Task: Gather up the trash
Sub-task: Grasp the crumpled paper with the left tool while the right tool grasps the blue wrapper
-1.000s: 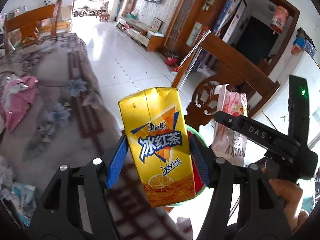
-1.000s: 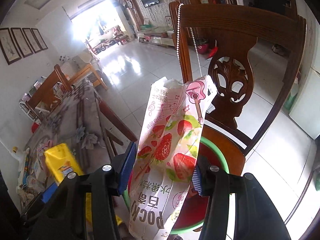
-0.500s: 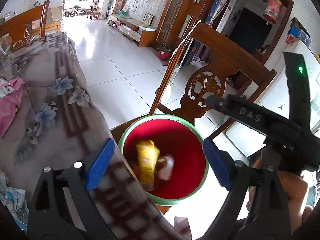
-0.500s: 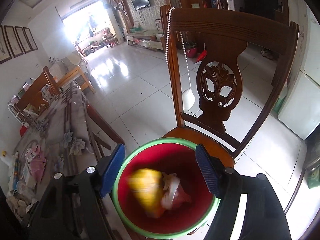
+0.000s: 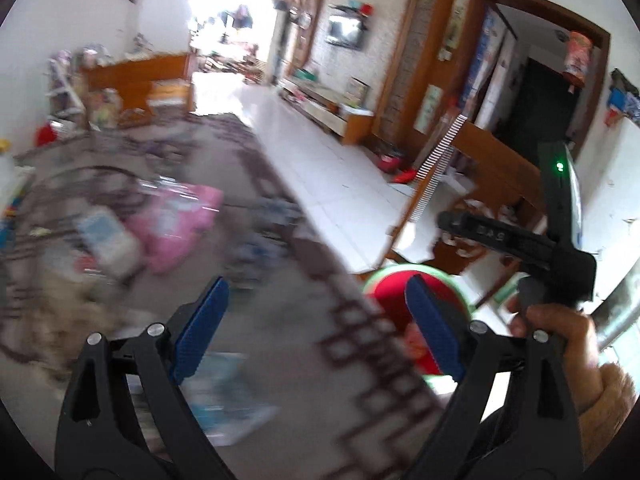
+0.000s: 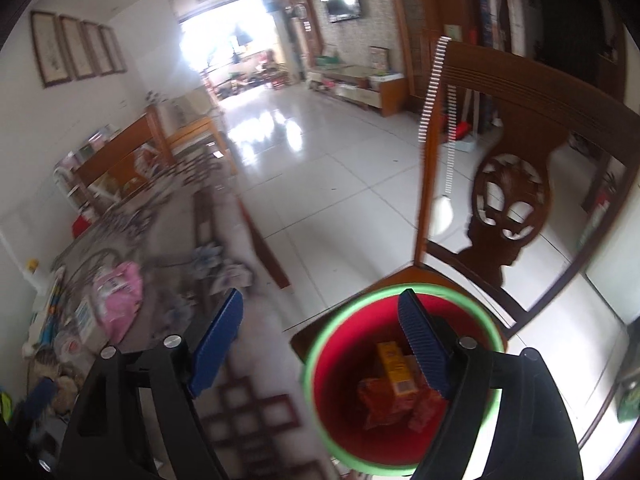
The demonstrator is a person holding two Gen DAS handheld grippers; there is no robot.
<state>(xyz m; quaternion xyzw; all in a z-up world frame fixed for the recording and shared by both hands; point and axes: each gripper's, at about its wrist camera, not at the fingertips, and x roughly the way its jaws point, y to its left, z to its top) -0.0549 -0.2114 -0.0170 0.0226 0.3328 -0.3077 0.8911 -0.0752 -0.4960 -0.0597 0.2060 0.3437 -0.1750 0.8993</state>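
While both your tools hang with their blue pads spread wide and nothing between them, the trash you are collecting sits in two places. Your right gripper (image 6: 320,340) is released above the red bucket (image 6: 340,400) with its green rim, which rests on the seat of the carved wooden chair (image 6: 508,200). Inside that bucket you can see the yellow drink carton (image 6: 396,368) lying on crumpled reddish wrappers (image 6: 376,404); the right-hand pad overlaps the bucket's opening in the right wrist view, but whether it touches anything you cannot tell. A beaded cord (image 6: 430,88) hangs from the chair's back post.

Your left gripper (image 5: 316,328) is likewise released, its pads held over the patterned tablecloth (image 5: 280,360) near the table's edge. From the left wrist view, the bucket (image 5: 384,296) shows just past that edge, partly hidden behind the pad on that side. Your right hand (image 5: 560,340) appears there too, wrapped around the handle of the other tool.

More litter lies on the table, well apart from the bucket: a pink packet (image 5: 176,220) and, just beside it, a pale blue-and-white packet (image 5: 104,236). Closer to your left tool, a light blue wrapper (image 5: 224,396) lies under the pad. That view is heavily blurred, so finer detail on these pieces is unreadable.
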